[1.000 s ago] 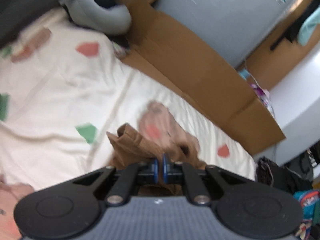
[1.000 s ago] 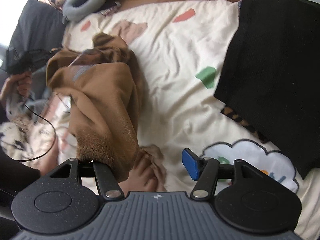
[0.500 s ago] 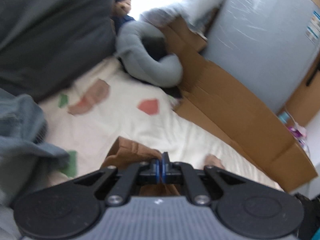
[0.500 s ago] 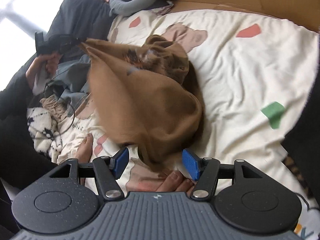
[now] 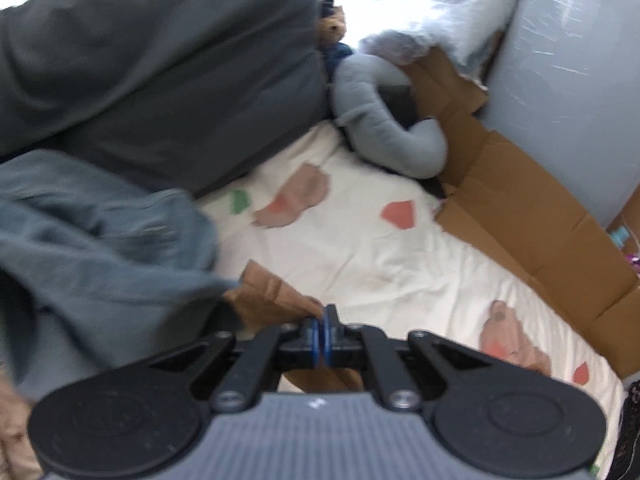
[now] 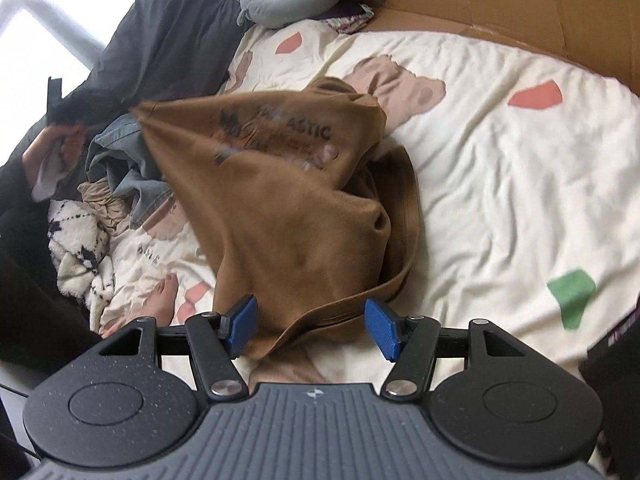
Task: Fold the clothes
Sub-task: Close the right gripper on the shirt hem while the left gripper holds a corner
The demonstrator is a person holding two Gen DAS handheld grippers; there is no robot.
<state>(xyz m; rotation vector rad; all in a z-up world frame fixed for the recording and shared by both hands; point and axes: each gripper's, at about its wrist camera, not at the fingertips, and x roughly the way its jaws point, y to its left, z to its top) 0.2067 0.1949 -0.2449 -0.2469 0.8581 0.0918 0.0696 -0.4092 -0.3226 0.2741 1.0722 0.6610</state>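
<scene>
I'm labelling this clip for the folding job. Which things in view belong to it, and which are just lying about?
In the job:
brown sweatshirt
left gripper, shut on its corner
right gripper, open at its hem

Lying about:
grey neck pillow
cardboard
denim garment
dark pillow

Brown sweatshirt (image 6: 288, 216): soft matt fleece, printed lettering. Bedsheet (image 6: 500, 184): wrinkled matt cotton-like cloth. Cardboard (image 5: 520, 208): plain matt brown. Neck pillow (image 5: 384, 120): smooth grey fabric.
</scene>
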